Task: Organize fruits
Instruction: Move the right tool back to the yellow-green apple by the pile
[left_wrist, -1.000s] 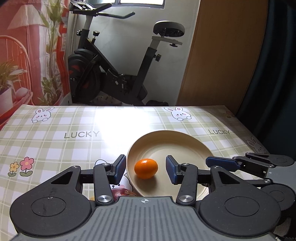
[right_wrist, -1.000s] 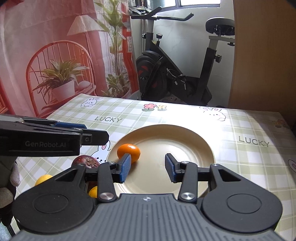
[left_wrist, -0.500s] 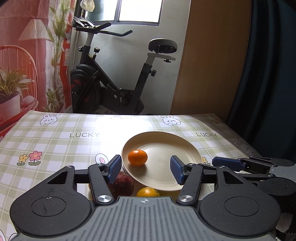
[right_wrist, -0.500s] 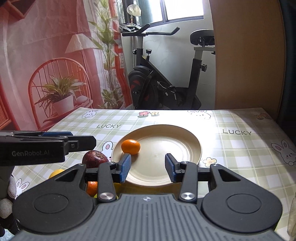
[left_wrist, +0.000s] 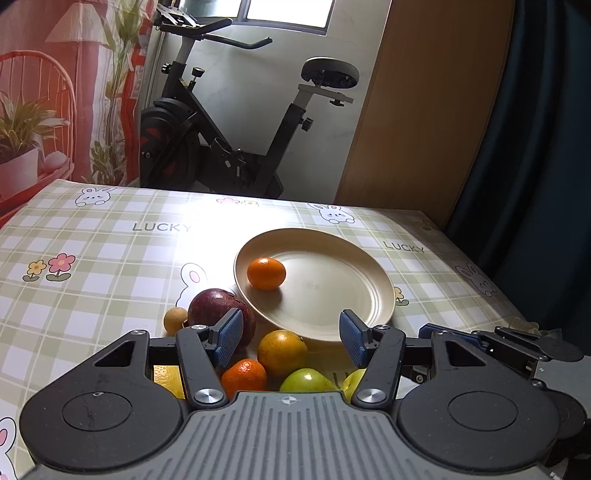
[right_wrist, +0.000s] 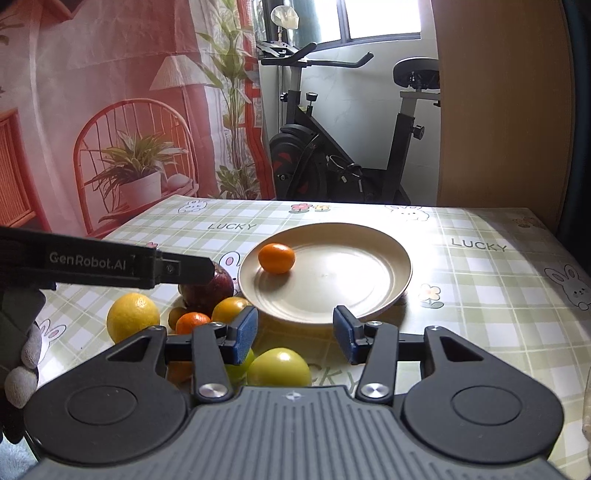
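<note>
A cream plate (left_wrist: 332, 295) (right_wrist: 369, 277) lies on the checked tablecloth with one small orange (left_wrist: 266, 273) (right_wrist: 276, 258) on its left side. In front of the plate sits a cluster of fruit: a dark red round fruit (left_wrist: 214, 308) (right_wrist: 212, 291), a yellow-orange fruit (left_wrist: 282, 350) (right_wrist: 229, 308), a tangerine (left_wrist: 243, 376) (right_wrist: 192, 322), green apples (left_wrist: 307, 380) (right_wrist: 279, 367), a lemon (right_wrist: 133, 315) and a small tan fruit (left_wrist: 174, 319). My left gripper (left_wrist: 290, 338) hangs open above the cluster, empty. My right gripper (right_wrist: 295, 332) is open and empty too, over the green apples.
An exercise bike (left_wrist: 221, 140) (right_wrist: 332, 155) stands beyond the table's far edge, with a red printed curtain (right_wrist: 110, 110) to its left and a wooden panel (left_wrist: 424, 110) to its right. A gloved hand (right_wrist: 22, 362) holds the left gripper's body at the right wrist view's left edge.
Both grippers have drawn back from the plate and risen, leaving the small orange on it. The fruit cluster in front of the plate has come into view.
</note>
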